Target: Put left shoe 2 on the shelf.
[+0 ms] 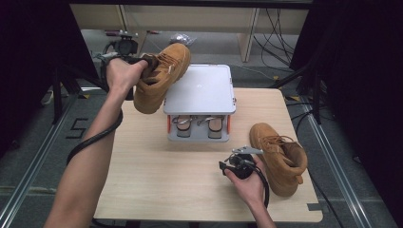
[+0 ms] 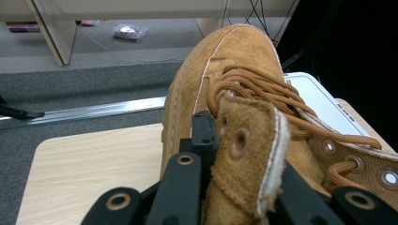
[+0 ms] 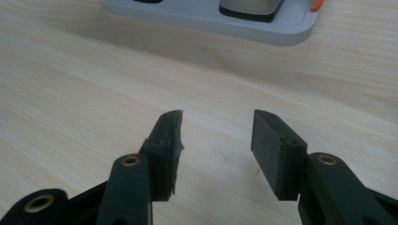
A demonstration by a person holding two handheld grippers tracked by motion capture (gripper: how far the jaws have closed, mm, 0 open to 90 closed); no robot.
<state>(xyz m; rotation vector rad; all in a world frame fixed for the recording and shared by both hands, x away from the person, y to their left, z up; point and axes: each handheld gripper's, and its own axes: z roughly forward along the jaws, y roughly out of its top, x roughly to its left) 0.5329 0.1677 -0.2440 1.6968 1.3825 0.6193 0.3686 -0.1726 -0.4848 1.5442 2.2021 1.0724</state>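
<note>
A tan suede lace-up boot hangs in the air, lifted off the table by its collar flap, toe tilted up and away over the left edge of a grey device. Its laces are loosely threaded through metal eyelets.

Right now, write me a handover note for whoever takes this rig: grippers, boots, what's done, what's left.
Left gripper: shut on the collar of the raised boot, held in the air beside the left edge of the grey shoe rack.
Right gripper: open, holding nothing, low over the table, just left of the second boot.
Second boot: lying on the table's right side, untouched.
Done: one boot lifted.
Left, probably: set the raised boot on the rack top, then pick up the second boot and place it beside it.
</note>
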